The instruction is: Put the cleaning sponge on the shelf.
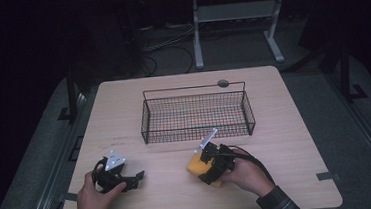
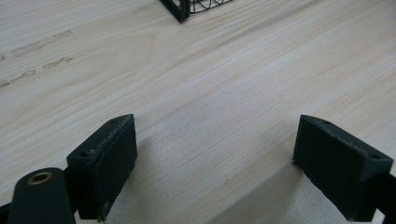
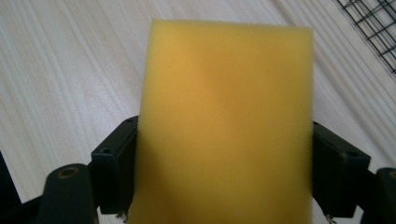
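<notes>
the right gripper (image 1: 204,169) clamps the yellow sponge (image 3: 224,126) just above the table (image 1: 286,141), near the wire basket (image 1: 197,114); grasp done, placing left; left gripper (image 1: 138,177) rests wide open, empty

Ahead of your right tongs (image 1: 209,169), the sponge (image 3: 224,121) clamped in them sticks out past the jaws, so allow for its width. Just beyond it stands the basket (image 1: 147,118), its wire wall (image 3: 373,28) rising in your way; it is open on top. Between your right tongs and your left tongs (image 1: 132,180) lies bare table (image 1: 170,186). Your left tongs' jaws stand wide with bare wood between them; the basket's corner (image 2: 180,11) sits well ahead.
</notes>
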Available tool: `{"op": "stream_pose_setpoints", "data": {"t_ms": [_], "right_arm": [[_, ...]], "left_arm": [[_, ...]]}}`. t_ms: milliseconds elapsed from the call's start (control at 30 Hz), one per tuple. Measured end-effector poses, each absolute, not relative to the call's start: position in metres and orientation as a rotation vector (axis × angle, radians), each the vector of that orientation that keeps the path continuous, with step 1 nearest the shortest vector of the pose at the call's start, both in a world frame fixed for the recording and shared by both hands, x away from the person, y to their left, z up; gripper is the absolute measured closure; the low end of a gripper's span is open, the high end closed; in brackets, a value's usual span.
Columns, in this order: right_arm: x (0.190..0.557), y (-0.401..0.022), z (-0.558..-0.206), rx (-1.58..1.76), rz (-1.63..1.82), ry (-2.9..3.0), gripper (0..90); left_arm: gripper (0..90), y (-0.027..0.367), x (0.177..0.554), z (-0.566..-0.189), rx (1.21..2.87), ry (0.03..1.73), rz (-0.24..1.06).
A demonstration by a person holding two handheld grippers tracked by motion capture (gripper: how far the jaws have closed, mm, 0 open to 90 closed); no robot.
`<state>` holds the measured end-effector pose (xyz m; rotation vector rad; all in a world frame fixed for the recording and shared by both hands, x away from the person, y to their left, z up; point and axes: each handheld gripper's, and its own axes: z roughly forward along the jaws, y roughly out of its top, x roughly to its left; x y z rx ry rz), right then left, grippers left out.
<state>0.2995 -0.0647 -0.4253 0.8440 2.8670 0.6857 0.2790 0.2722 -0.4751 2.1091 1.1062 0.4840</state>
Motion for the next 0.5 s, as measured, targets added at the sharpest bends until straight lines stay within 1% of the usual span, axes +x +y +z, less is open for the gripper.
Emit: {"op": "stream_pose_setpoints", "data": {"t_ms": [500], "right_arm": [[0.302, -0.088, -0.415, 0.892, 0.684, 2.836, 22.0]], "left_arm": [[12.6, 0.272, 0.279, -0.475, 2.109, 1.106, 0.484]]}}
